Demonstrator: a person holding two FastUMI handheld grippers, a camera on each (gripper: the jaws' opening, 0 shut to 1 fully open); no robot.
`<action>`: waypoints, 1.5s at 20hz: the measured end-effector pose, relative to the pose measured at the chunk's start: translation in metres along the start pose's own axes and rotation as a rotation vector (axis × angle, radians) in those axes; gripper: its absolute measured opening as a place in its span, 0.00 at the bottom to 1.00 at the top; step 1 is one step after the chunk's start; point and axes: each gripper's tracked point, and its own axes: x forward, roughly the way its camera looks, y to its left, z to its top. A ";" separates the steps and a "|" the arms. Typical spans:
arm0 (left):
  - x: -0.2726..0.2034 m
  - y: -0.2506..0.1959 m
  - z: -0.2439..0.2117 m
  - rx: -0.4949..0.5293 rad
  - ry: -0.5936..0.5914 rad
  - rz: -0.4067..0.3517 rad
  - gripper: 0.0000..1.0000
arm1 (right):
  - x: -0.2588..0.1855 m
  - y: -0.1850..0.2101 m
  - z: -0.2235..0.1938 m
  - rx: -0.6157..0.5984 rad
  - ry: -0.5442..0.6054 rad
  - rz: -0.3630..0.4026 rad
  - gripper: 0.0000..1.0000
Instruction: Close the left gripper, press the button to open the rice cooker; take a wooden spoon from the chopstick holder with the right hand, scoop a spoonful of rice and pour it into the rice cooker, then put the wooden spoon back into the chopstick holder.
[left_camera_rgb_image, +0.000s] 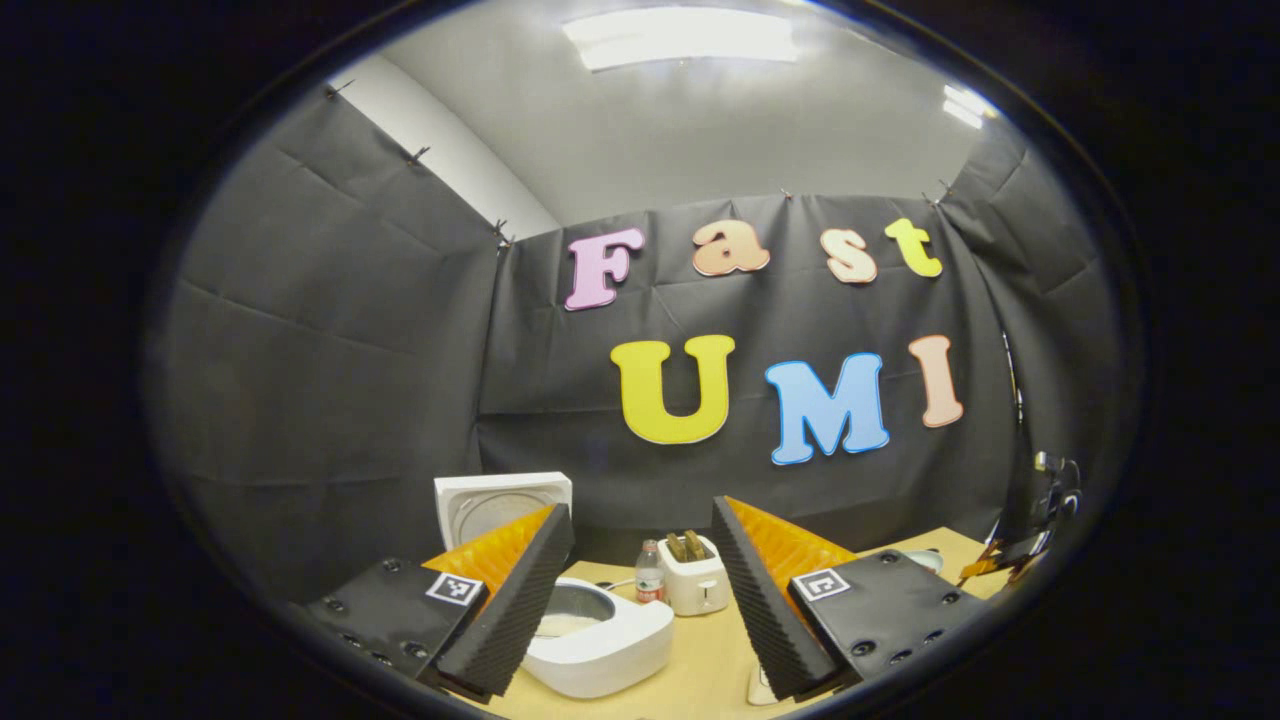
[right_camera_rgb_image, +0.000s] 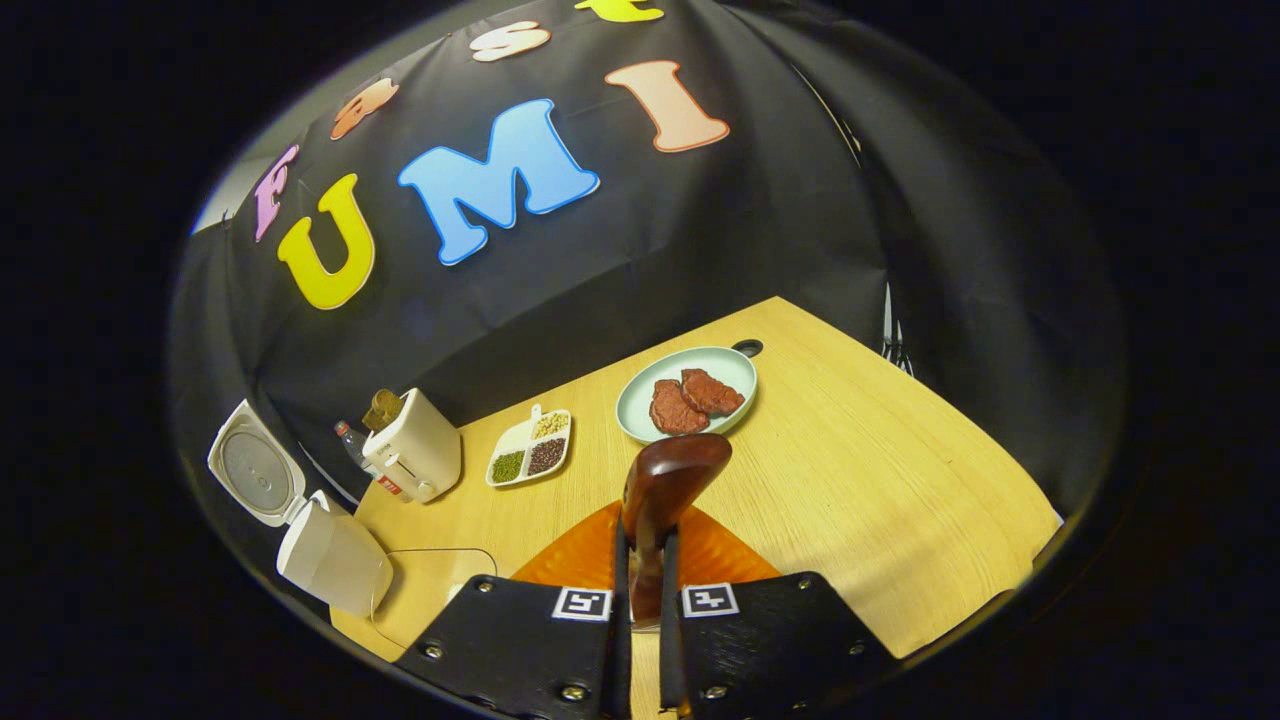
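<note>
**Spoon clamped in the right fingers, rice cooker standing open**

In the right gripper view we see the right gripper (right_camera_rgb_image: 645, 585) with its two fingers pressed on the handle of the wooden spoon (right_camera_rgb_image: 668, 480). The spoon stands up between them and its bowl rises above the fingertips. We cannot tell if there is rice in the bowl.

In the left gripper view the left gripper (left_camera_rgb_image: 640, 590) has its fingers spread wide and they hold nothing. They are above the table (left_camera_rgb_image: 700, 660).

We take the rice cooker (left_camera_rgb_image: 600, 640) as our landmark. Its lid (left_camera_rgb_image: 500, 505) is raised upright at the back, and the inner pot shows a pale content. In the left gripper view the cooker lies between the two fingers, nearer the left one. Just behind it stands a small water bottle (left_camera_rgb_image: 650, 572), and beside the bottle a white toaster (left_camera_rgb_image: 695, 580) with slices in its slots.

In the right gripper view, beyond the toaster from the cooker lies a divided dish of grains (right_camera_rgb_image: 530, 450). Further away from the cooker is a pale green plate (right_camera_rgb_image: 640, 395) with two pieces of red meat (right_camera_rgb_image: 695, 398).
</note>
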 end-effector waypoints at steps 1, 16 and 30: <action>0.001 0.000 0.000 0.001 -0.003 -0.003 0.96 | -0.005 0.003 0.006 -0.012 -0.010 0.002 0.11; 0.003 0.043 -0.020 -0.049 0.013 -0.005 0.99 | -0.056 0.104 0.055 -0.097 -0.155 0.137 0.11; -0.005 0.110 -0.034 -0.049 0.034 0.073 0.99 | -0.020 0.155 -0.037 -0.309 -0.046 0.153 0.11</action>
